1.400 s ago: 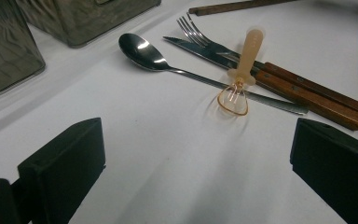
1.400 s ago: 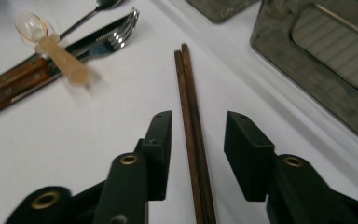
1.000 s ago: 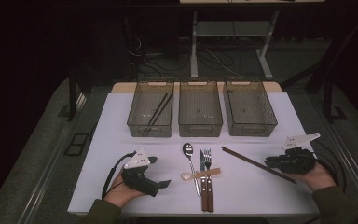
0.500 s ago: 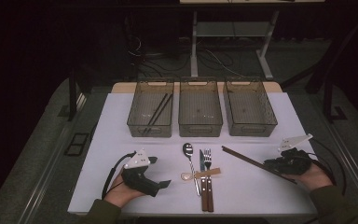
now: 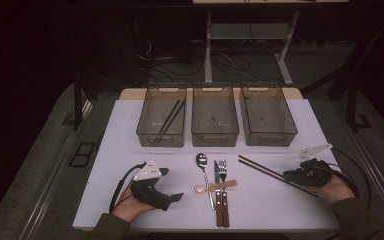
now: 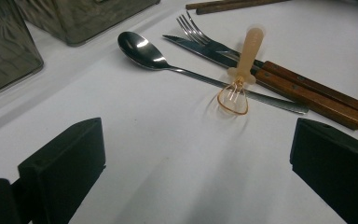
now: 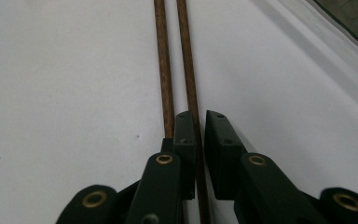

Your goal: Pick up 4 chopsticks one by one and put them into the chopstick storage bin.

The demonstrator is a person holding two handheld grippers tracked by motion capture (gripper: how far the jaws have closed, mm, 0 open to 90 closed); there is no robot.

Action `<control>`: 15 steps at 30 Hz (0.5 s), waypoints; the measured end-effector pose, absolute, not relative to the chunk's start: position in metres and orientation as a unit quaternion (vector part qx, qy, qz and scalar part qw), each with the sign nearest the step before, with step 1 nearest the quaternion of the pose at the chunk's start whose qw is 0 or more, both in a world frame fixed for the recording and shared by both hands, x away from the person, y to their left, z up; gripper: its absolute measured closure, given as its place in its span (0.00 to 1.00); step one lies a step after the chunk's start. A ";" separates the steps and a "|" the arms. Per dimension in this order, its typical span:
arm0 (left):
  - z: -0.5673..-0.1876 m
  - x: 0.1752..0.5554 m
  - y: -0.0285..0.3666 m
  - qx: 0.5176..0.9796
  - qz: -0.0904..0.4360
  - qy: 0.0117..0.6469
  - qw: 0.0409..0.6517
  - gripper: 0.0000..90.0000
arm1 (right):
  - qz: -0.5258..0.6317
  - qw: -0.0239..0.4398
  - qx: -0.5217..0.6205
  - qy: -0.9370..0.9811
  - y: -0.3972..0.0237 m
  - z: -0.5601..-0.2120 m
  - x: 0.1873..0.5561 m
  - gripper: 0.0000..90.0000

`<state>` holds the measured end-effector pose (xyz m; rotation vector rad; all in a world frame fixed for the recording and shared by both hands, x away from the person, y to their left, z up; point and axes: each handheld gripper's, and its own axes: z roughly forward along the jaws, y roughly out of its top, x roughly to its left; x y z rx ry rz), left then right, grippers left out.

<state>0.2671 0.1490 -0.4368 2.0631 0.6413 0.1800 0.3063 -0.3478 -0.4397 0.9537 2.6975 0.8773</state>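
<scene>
A pair of dark wooden chopsticks (image 5: 265, 171) lies slanted on the white table (image 5: 130, 150) at the right. My right gripper (image 5: 287, 176) sits at their near end. In the right gripper view its jaws (image 7: 200, 122) are shut on one chopstick (image 7: 189, 60), and the other chopstick (image 7: 164, 60) runs just left of the left jaw. My left gripper (image 5: 172, 184) rests on the table at the front left, open with nothing between its fingers (image 6: 196, 140). Ahead of it lie a steel spoon (image 6: 140, 46), a fork (image 6: 200, 30), a wooden-handled knife (image 6: 307, 91) and a small plastic spoon (image 6: 242, 65).
Three clear bins stand in a row at the back: the left bin (image 5: 145, 131) holds a pair of dark chopsticks (image 5: 169, 120), beside it the middle bin (image 5: 215, 134) and the right bin (image 5: 270, 136). The cutlery cluster (image 5: 219, 190) lies between my hands.
My right gripper has edged slightly left and down onto the chopsticks' near end. The left hand has stayed put.
</scene>
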 end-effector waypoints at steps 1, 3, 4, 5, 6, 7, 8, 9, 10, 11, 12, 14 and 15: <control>-0.437 0.267 0.149 0.841 0.073 0.261 0.468 0.02 | 0.292 0.073 0.319 0.899 -0.348 -0.440 0.306 0.92; -0.437 0.267 0.149 0.842 0.074 0.261 0.467 0.02 | 0.291 0.076 0.314 0.900 -0.348 -0.440 0.306 0.92; -0.437 0.267 0.149 0.842 0.074 0.260 0.467 0.02 | 0.291 0.076 0.312 0.901 -0.348 -0.440 0.306 0.92; -0.437 0.267 0.149 0.842 0.074 0.260 0.467 0.02 | 0.291 0.076 0.311 0.902 -0.348 -0.440 0.306 0.93; -0.437 0.267 0.149 0.842 0.074 0.261 0.467 0.02 | 0.291 0.077 0.308 0.902 -0.348 -0.440 0.306 0.93; -0.437 0.267 0.149 0.842 0.074 0.260 0.467 0.02 | 0.292 0.077 0.308 0.902 -0.348 -0.440 0.306 0.94; -0.437 0.267 0.149 0.842 0.074 0.260 0.467 0.02 | 0.293 0.078 0.307 0.902 -0.348 -0.441 0.306 0.94; -0.437 0.267 0.149 0.842 0.074 0.260 0.467 0.02 | 0.294 0.076 0.306 0.903 -0.349 -0.441 0.306 0.95; -0.437 0.267 0.149 0.842 0.073 0.260 0.467 0.02 | 0.294 0.073 0.306 0.902 -0.349 -0.441 0.306 0.95; -0.437 0.267 0.149 0.842 0.073 0.260 0.467 0.02 | 0.296 0.072 0.305 0.902 -0.349 -0.441 0.307 0.95; -0.437 0.267 0.149 0.842 0.073 0.260 0.467 0.02 | 0.297 0.072 0.305 0.902 -0.350 -0.441 0.307 0.95; -0.437 0.267 0.149 0.842 0.073 0.260 0.467 0.02 | 0.298 0.071 0.304 0.902 -0.350 -0.441 0.307 0.95; -0.437 0.267 0.149 0.842 0.073 0.260 0.467 0.02 | 0.298 0.071 0.303 0.902 -0.350 -0.441 0.308 0.95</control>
